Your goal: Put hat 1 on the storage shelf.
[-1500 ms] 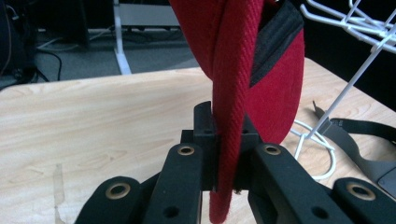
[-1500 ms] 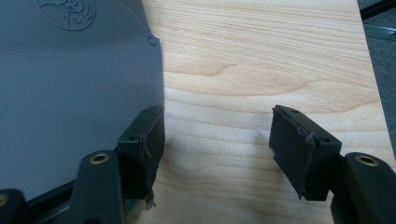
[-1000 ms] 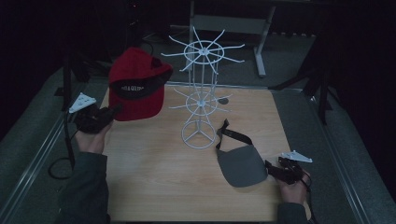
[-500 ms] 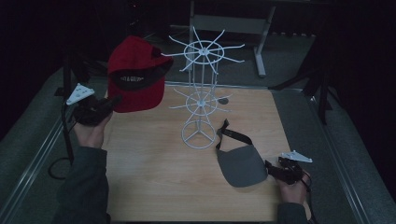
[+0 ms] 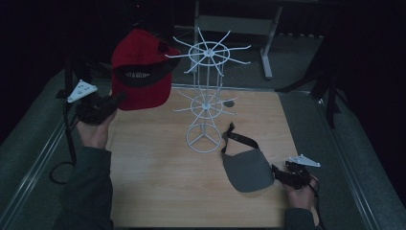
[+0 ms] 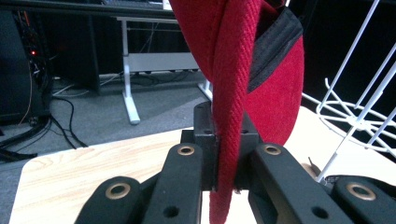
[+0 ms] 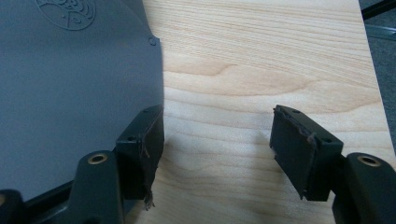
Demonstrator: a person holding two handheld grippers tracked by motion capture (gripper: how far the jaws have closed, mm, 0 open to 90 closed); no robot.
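A red cap (image 5: 141,72) with a black band hangs in the air left of the white wire rack (image 5: 206,96), level with its top ring. My left gripper (image 5: 117,99) is shut on the cap's edge; in the left gripper view the red fabric (image 6: 233,70) is pinched between the jaws of the gripper (image 6: 227,135). A grey visor (image 5: 246,170) with a black strap lies flat on the wooden table (image 5: 158,191). My right gripper (image 5: 280,175) rests at its right edge, open. In the right gripper view, one fingertip (image 7: 144,140) sits at the visor's (image 7: 70,84) rim, with bare wood between the jaws.
The rack stands mid-table on a round wire base (image 5: 203,140), with spokes reaching out at two levels. A grey-green mat surrounds the wooden board. A desk frame (image 5: 265,43) stands beyond the table's far edge in the dark.
My left hand has lifted the red cap higher, from beside the rack's lower ring up to its top ring. The right hand and the visor have stayed put.
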